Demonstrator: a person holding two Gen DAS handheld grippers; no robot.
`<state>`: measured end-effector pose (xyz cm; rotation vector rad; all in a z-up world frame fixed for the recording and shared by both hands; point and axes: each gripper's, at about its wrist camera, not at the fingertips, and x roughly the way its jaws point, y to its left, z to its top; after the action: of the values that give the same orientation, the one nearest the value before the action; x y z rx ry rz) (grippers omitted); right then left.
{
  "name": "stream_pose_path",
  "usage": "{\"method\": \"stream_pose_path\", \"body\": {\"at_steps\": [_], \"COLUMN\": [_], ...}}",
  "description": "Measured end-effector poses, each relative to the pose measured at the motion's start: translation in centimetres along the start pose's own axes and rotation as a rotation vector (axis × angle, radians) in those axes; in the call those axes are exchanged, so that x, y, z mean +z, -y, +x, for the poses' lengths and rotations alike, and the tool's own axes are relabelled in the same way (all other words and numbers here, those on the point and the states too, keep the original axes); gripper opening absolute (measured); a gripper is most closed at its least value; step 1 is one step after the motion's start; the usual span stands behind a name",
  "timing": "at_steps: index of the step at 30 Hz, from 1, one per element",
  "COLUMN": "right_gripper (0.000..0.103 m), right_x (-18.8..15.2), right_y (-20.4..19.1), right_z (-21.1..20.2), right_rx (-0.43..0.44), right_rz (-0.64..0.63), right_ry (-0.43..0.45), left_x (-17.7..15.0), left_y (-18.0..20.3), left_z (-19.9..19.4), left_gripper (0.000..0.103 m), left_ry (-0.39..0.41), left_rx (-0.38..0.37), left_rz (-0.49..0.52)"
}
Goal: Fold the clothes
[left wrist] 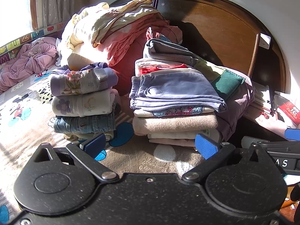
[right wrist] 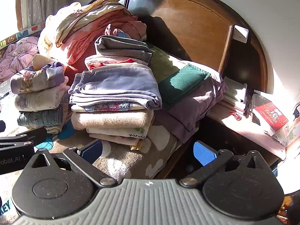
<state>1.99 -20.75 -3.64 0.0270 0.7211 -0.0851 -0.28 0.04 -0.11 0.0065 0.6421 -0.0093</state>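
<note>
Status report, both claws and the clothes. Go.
Left claw open, empty. Right claw open, empty. Two folded stacks on the bed: tall stack, short stack. Unfolded pile behind them; nothing between claws and stacks.

- Hard sunlight enters from the window at left, overexposing it.
- The headboard carries deep shadows.
- Fisheye distortion bends both views' edges.
</note>
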Motion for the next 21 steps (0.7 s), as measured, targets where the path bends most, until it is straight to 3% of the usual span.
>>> {"method": "stream_pose_path", "body": {"at_steps": [21], "right_gripper": [0.102], "right_x": [0.9], "right_y": [0.2], "right_z": [1.4], "right_rx": [0.011], "right_rz": [0.002], "right_ry": [0.002], "left_x": [0.7], "left_y": [-0.8], "left_z": [1.9], "left_gripper": [0.103], "left_ry": [-0.008], "left_rx": [-0.011], "left_rz": [-0.042]}}
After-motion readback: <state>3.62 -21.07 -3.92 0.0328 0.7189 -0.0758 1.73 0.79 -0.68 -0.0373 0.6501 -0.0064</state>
